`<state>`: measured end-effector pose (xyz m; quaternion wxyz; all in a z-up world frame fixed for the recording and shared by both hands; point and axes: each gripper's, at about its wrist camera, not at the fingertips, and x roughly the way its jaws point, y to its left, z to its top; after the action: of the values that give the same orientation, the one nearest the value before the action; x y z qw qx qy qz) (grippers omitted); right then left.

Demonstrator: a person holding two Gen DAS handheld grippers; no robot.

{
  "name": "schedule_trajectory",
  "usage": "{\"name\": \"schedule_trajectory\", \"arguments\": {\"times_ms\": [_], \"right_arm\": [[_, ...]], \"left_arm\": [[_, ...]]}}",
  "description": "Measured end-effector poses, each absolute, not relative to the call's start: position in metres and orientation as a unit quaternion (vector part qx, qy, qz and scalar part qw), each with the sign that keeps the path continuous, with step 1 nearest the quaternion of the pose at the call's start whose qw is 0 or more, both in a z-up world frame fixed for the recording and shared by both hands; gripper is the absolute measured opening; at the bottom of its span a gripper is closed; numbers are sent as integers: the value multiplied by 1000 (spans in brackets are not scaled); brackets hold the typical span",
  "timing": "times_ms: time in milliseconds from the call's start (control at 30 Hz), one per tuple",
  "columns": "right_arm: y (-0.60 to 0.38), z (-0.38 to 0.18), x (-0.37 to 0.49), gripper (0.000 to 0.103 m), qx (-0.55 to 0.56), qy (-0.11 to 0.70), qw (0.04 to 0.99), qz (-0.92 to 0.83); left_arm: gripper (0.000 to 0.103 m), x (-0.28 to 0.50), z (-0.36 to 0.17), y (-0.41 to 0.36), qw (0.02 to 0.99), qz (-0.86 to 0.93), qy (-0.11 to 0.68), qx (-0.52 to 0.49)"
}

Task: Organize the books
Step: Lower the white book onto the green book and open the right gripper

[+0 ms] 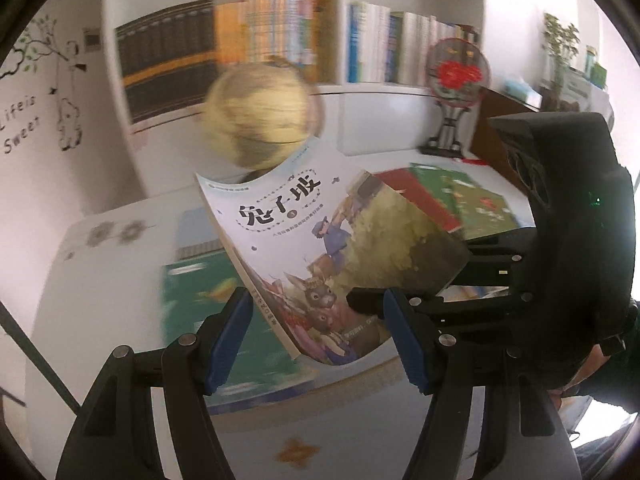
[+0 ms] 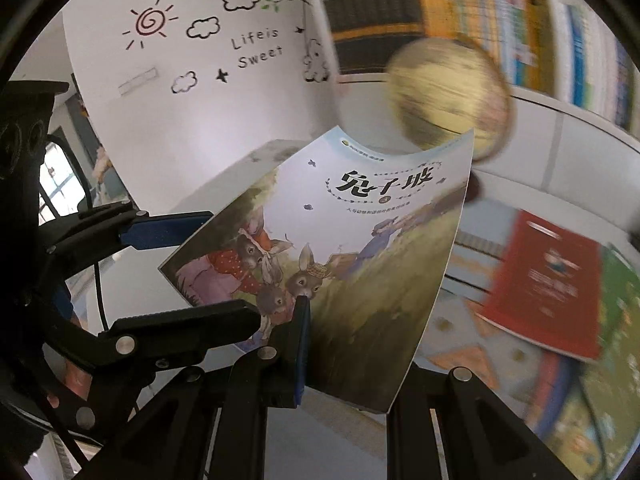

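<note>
Two black grippers with blue pads, left (image 1: 316,336) and right (image 2: 340,344); one pale rabbit-cover paperback (image 1: 320,248); one cream globe (image 1: 256,112); one red-flowered round fan (image 1: 456,72).

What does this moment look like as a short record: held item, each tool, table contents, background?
held item: rabbit picture book, lifted clear of the table, cover bowed
right tool: shut on the book's lower edge
left tool: open, nothing gripped
table: red book, green book, teal book lying flat
background: globe, bookshelf, red fan ornament
</note>
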<state>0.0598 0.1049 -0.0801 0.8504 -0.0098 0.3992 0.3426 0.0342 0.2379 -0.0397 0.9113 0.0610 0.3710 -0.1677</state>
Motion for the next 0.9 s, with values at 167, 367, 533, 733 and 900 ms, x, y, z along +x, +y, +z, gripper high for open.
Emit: {"name": "schedule_trajectory", "arguments": {"times_ms": [167,367,533,733,900], "right_arm": [[170,-89,76,15,-7,406,842,354],[212,-112,95,15,-5,431,838,335],[228,-135,107,15,-5,460,830,315],[236,-152,108,17,-12,479,828,289],[231,-160,102,19,-3,493,823,284]], "left_arm": [[65,49,-53,293,911,-162,376,46],[65,75,-85,330,902,-175,394,19],[65,85,-114,341,891,-183,415,2],[65,87,-148,355,877,-180,444,-27],[65,83,-163,362,869,-171,462,-44]]}}
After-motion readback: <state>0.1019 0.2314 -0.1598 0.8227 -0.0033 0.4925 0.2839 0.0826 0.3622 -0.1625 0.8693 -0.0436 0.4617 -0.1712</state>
